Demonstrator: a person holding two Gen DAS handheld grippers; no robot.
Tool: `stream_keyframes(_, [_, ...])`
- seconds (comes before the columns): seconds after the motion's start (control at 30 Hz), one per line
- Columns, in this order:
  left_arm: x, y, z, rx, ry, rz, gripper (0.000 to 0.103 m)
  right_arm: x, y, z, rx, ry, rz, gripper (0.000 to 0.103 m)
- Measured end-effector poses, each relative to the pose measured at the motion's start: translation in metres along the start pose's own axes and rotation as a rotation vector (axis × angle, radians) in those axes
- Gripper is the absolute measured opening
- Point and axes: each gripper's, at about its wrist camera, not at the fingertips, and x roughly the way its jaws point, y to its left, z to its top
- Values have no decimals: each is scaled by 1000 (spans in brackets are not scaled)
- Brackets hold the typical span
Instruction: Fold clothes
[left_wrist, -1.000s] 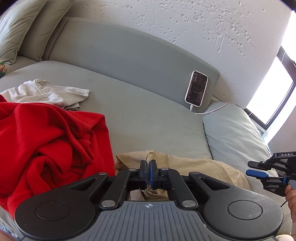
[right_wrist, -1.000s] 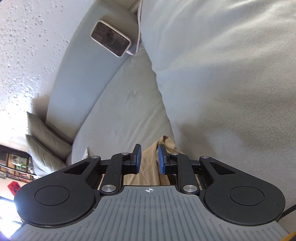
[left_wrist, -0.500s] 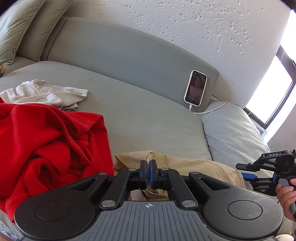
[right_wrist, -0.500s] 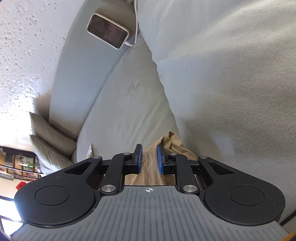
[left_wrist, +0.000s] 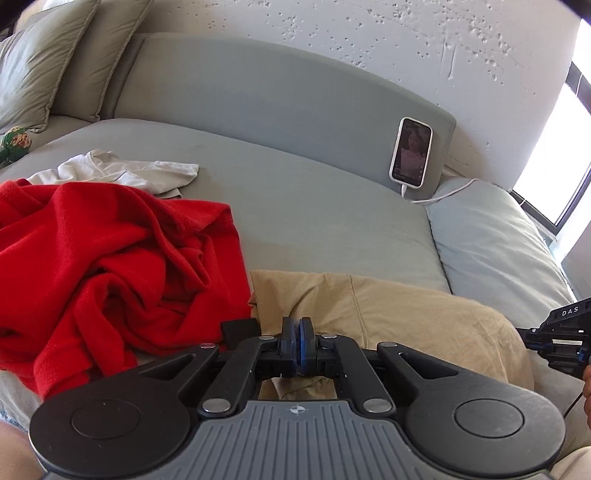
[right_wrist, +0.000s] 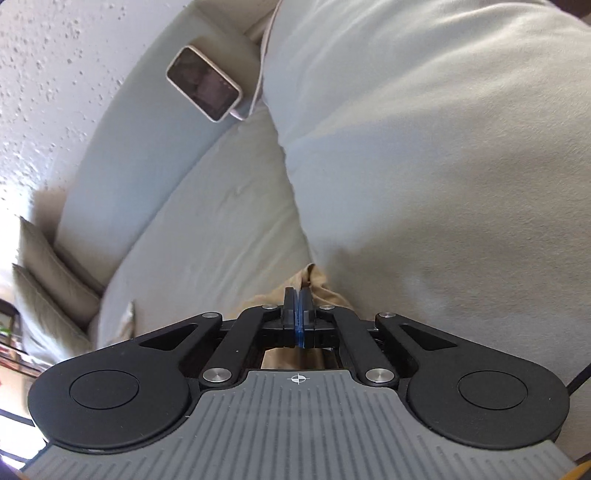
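Note:
A tan garment (left_wrist: 406, 314) lies along the near edge of the grey sofa seat (left_wrist: 314, 214). My left gripper (left_wrist: 296, 325) is shut on the garment's left end. My right gripper (right_wrist: 298, 297) is shut on the same tan garment (right_wrist: 314, 280) at its right end, where the cloth peaks up between the blue pads. The right gripper also shows at the right edge of the left wrist view (left_wrist: 557, 339). A crumpled red garment (left_wrist: 103, 266) lies left of the tan one, touching its left end.
A white garment (left_wrist: 122, 171) lies behind the red one. A phone (left_wrist: 410, 152) on a white cable leans against the sofa back (left_wrist: 258, 92); it also shows in the right wrist view (right_wrist: 205, 83). Cushions (left_wrist: 40, 62) stand at the far left. A lighter seat cushion (left_wrist: 491, 236) lies right.
My right gripper has closed on the tan garment's right end; its jaws stood apart before. My left gripper has stayed shut on the left end.

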Motion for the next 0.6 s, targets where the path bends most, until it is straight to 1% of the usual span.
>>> stream_keyframes(0.03, [-4, 2, -1, 0, 7, -5, 2, -4, -2, 1, -6, -7, -26, 0])
stream_keyframes(0.07, [-8, 2, -1, 10, 14, 3, 2, -10, -2, 2, -22, -18, -39, 1])
stream_keyframes(0.1, [-12, 2, -2, 20, 21, 12, 2, -17, -2, 3, -41, -30, -50, 4])
stream_keyframes(0.17, [-20, 2, -4, 42, 41, 36, 2, -32, 2, 4, -89, -60, -64, 4])
stream_keyframes(0.2, [-24, 1, -4, 51, 56, 53, 2, -39, 9, 2, -124, -81, -58, 5])
stream_keyframes(0.27, [-30, 2, -2, 32, 106, 128, 2, -43, 29, -4, -217, -94, -36, 6])
stream_keyframes(0.3, [-34, 3, -1, 20, 129, 163, 2, -44, 40, -8, -264, -99, -25, 14])
stream_keyframes(0.33, [-38, 6, 2, -10, 134, 178, 2, -41, 52, -14, -315, -103, -18, 20])
stream_keyframes(0.37, [-44, 8, 4, -38, 135, 191, 2, -36, 65, -22, -368, -106, -13, 41])
stream_keyframes(0.4, [-51, 6, 8, -42, 109, 193, 2, -31, 78, -29, -420, -109, -7, 46])
stream_keyframes(0.43, [-58, 0, 13, -29, 73, 185, 2, -24, 88, -37, -470, -114, -3, 45])
stream_keyframes(0.5, [-67, -15, 22, 11, 8, 131, 3, -7, 107, -56, -576, -122, -5, 44])
stream_keyframes(0.57, [-60, -32, 28, 55, -27, 66, 6, 11, 115, -73, -671, -97, -47, 44])
stream_keyframes(0.6, [-56, -40, 31, 77, -45, 34, 6, 15, 115, -84, -707, -82, -85, 45])
